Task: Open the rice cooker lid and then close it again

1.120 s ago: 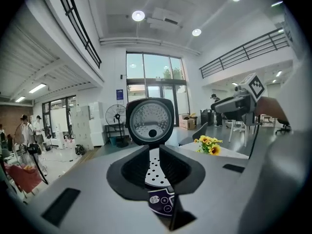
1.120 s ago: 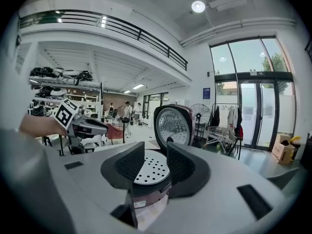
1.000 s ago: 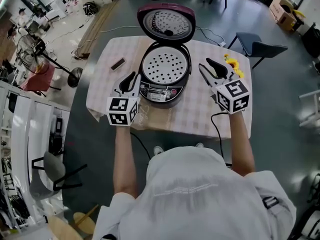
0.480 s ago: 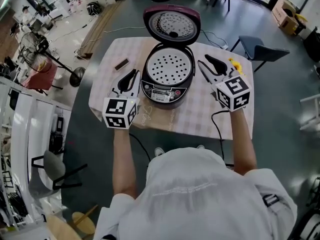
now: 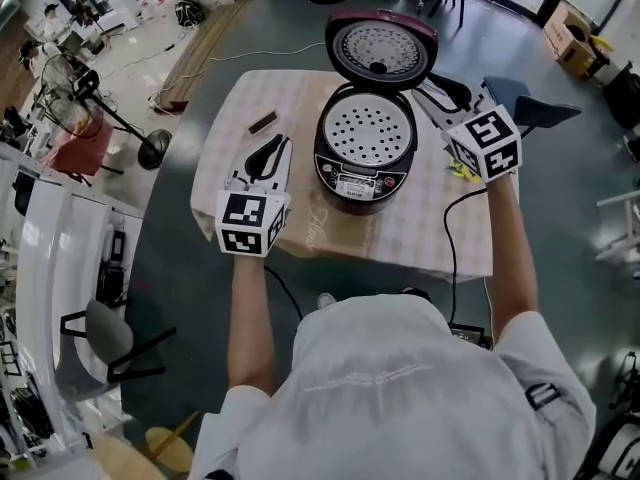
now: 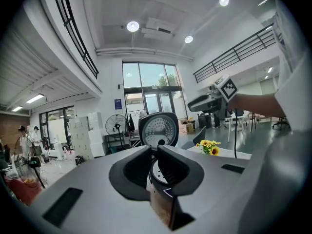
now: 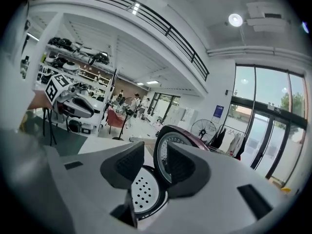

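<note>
Checked surface (image 5: 430,230) holds the rice cooker (image 5: 365,138) near its far edge, lid (image 5: 381,48) raised, between the left gripper (image 5: 272,148), empty jaws just narrowed to a slit, and the right gripper (image 5: 432,92), empty jaws just widened apart.

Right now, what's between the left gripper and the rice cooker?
Only bare checked tablecloth, seen in the head view. The left gripper, whose jaws have just been closing on nothing, stands apart from the rice cooker.

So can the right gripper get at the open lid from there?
Probably yes. The right gripper hangs just beside the raised lid. Its jaws, which have just been opening, are apart and empty, and nothing blocks the way.
</note>
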Demonstrator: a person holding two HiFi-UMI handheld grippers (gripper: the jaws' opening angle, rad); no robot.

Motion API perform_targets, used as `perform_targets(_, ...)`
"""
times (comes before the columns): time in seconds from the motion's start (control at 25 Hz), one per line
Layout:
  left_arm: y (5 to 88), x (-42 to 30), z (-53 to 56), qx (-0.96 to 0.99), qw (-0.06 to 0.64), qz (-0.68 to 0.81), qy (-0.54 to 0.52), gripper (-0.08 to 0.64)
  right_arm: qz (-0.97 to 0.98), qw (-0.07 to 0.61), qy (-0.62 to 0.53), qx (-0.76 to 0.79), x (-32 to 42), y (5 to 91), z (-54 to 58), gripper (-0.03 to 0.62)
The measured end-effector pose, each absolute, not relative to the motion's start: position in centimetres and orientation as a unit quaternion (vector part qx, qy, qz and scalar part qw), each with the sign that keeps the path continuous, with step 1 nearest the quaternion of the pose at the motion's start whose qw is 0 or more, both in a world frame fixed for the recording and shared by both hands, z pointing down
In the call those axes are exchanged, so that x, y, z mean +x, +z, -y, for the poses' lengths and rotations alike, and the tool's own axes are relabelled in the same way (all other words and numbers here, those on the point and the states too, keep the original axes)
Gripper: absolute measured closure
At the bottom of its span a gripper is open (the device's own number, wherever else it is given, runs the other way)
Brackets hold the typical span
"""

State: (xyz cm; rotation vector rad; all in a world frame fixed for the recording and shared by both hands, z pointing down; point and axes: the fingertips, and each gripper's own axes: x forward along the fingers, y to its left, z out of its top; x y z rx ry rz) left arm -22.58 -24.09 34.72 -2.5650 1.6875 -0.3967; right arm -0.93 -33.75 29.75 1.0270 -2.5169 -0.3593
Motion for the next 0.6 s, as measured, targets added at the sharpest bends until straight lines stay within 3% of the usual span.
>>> perform_targets(0.6,38.3,-26.6,26.8,-0.845,-0.017,-0.518,-0.134,0.488,0.867,0.316,-0.184,0.338,-7.1,29.7,41.4,0.371)
